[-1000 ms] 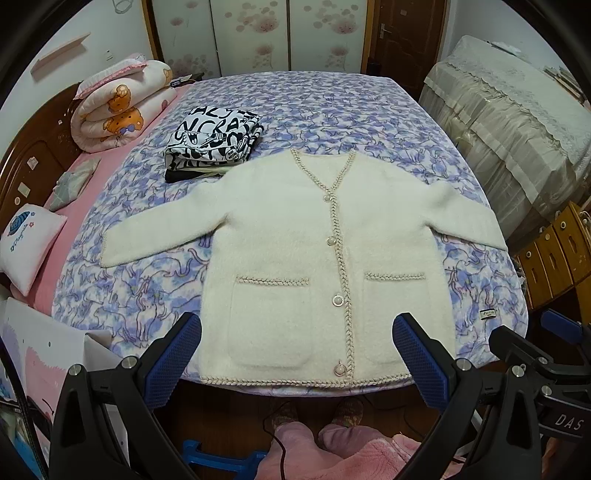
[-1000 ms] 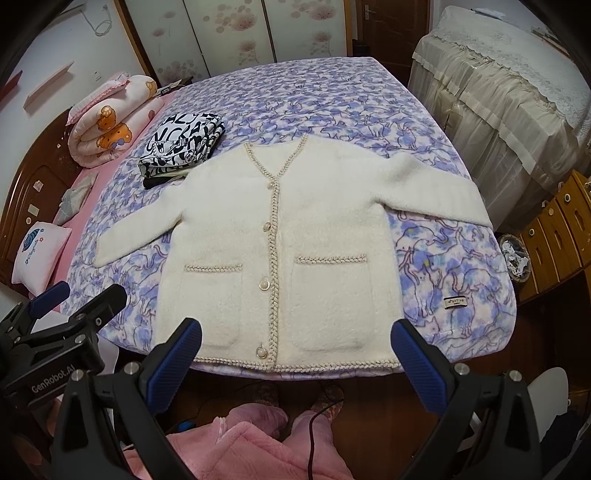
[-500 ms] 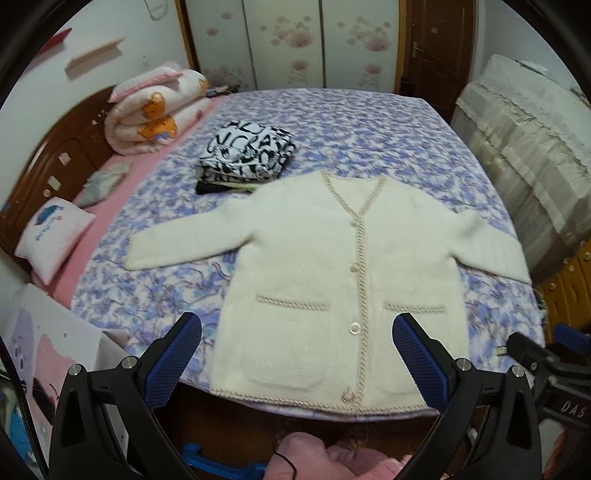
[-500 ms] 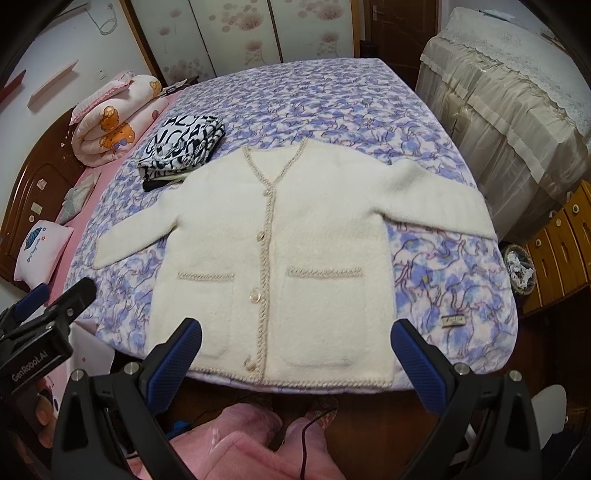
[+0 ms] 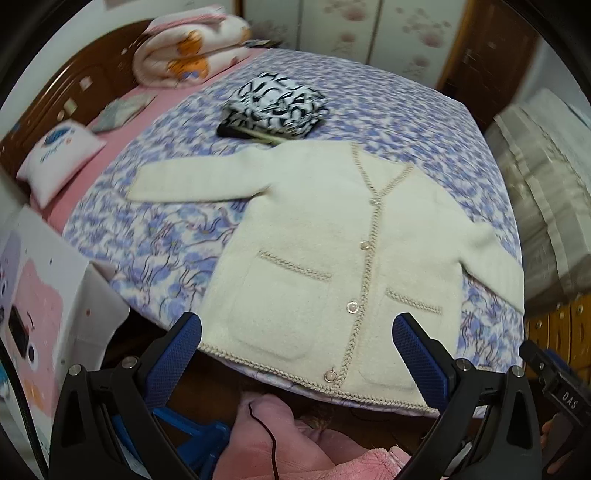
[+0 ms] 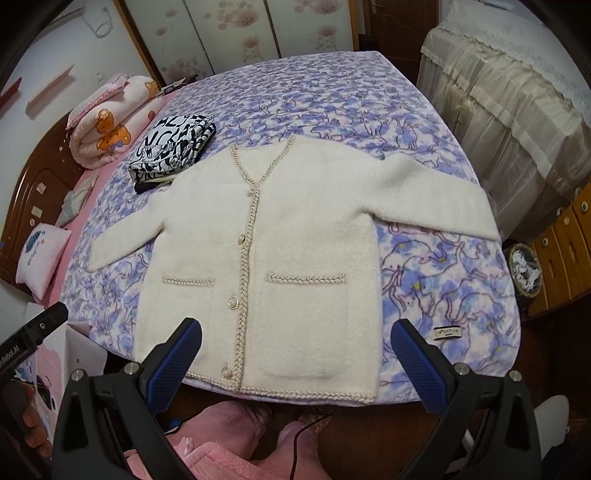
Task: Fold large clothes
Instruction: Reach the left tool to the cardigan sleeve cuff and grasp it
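Both the left gripper (image 5: 297, 339) and right gripper (image 6: 295, 345) hover with jaws spread wide and empty above the bed's (image 6: 369, 96) near edge, where one cream cardigan (image 6: 280, 251) lies flat, buttoned, sleeves outstretched, with four buttons and two braid-trimmed pockets, and beyond it one folded black-and-white garment (image 6: 173, 147).

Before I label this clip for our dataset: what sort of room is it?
A home bedroom, most likely: a bed with a wooden headboard, a rolled quilt beside it, and floral wardrobe doors behind.
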Tool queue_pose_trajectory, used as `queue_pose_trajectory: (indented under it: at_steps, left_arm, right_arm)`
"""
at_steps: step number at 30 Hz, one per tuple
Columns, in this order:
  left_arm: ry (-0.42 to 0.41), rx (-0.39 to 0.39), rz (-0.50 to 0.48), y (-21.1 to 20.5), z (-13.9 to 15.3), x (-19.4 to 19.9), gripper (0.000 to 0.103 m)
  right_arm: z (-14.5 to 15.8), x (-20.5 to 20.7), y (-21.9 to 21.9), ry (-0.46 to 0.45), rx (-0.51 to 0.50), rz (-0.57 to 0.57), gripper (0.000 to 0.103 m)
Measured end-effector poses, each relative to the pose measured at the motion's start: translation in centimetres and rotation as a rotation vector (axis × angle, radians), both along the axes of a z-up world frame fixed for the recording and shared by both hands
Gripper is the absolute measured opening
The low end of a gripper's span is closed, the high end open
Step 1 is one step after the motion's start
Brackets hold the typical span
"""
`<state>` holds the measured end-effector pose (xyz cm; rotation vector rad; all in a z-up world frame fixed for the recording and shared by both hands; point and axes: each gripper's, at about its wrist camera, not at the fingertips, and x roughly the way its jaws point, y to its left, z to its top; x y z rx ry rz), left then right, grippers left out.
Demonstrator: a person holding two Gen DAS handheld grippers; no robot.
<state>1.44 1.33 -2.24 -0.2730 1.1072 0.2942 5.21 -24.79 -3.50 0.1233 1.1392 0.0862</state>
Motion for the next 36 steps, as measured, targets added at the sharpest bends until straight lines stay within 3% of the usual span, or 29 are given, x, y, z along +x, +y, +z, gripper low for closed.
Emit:
queue_pose_trajectory:
  at_steps: [10, 16, 22, 29, 36]
  left_arm:
    - [0.002, -0.087, 0.09, 5.8, -1.9, 1.9, 0.103]
    - [-0.002, -0.181, 0.144, 12.6, -3.9, 4.4, 0.103]
    - [0.011, -0.253, 0.187, 21.7, -6.0, 7.1, 0.103]
    - [0.003, -0.325, 0.208, 32.7, -9.7, 9.6, 0.103]
    - [-0.02, -0.366, 0.28, 43.0, -14.9, 13.6, 0.103]
  right_arm:
    - [-1.3, 2.1, 1.9, 0.029, -0.01, 0.009, 0.102]
    - [-1.4, 4.5, 5.9, 0.014, -0.009, 0.013, 0.102]
    - [-1.6, 7.2, 12.8, 0.019, -0.014, 0.018, 0.102]
    - [-3.0, 10.6, 21.7, 0.093, -0.048, 0.01, 0.102]
    - [-4.9, 13.2, 30.9, 0.171, -0.089, 0.115, 0.102]
